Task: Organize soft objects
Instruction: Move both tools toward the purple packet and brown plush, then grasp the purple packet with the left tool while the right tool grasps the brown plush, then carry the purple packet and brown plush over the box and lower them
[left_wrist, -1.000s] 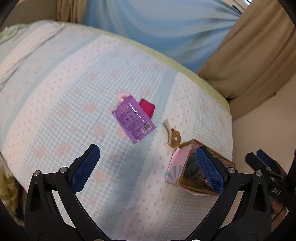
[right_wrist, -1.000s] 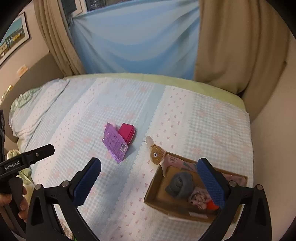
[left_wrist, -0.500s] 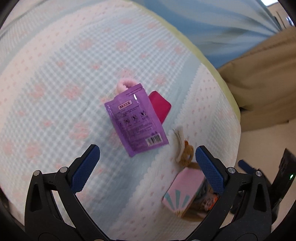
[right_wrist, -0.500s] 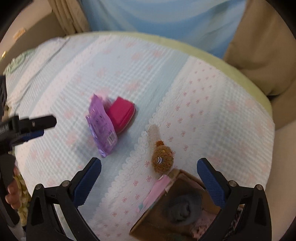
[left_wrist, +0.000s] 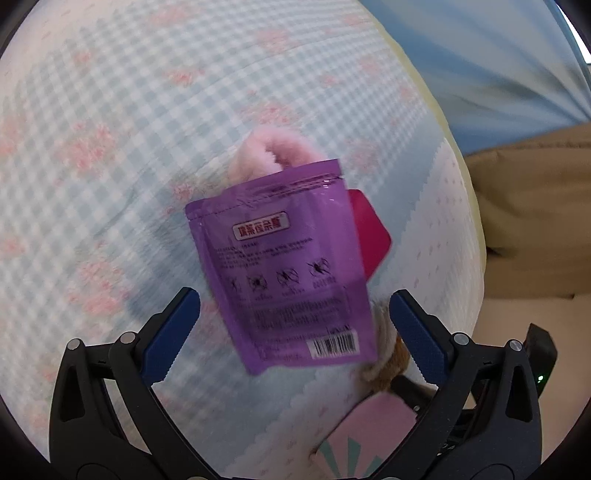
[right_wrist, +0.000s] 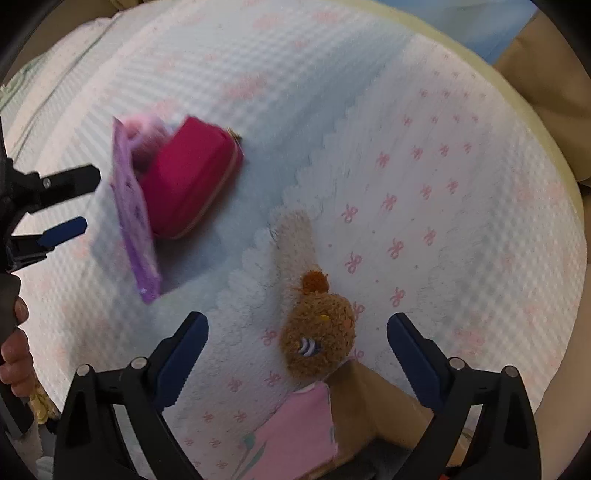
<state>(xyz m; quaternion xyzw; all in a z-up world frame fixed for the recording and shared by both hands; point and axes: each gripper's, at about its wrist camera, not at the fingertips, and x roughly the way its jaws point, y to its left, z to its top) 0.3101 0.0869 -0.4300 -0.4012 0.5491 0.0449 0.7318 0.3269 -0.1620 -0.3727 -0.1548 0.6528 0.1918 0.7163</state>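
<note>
Purple pouch (left_wrist: 286, 266) on the bed (left_wrist: 110, 110), red-framed label and barcode showing but blurred past reading, hiding most of a pink fluffy item (left_wrist: 269, 155) and a magenta case (left_wrist: 367, 236). Left gripper (left_wrist: 293, 314) spread wide over the pouch, touching nothing. Right gripper (right_wrist: 297, 339) just closing a little, still wide around a brown plush head (right_wrist: 317, 343), pads clear; box (right_wrist: 306, 428) cut off below.

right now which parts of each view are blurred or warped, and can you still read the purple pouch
Left wrist view: the quilt smears with motion blur, the purple pouch is soft, its barcode and icons showing but the small print unreadable. Right wrist view: the pouch and red case are streaked, the brown plush sharper. Both views: fisheye bends the bed edge, dark corners.
</note>
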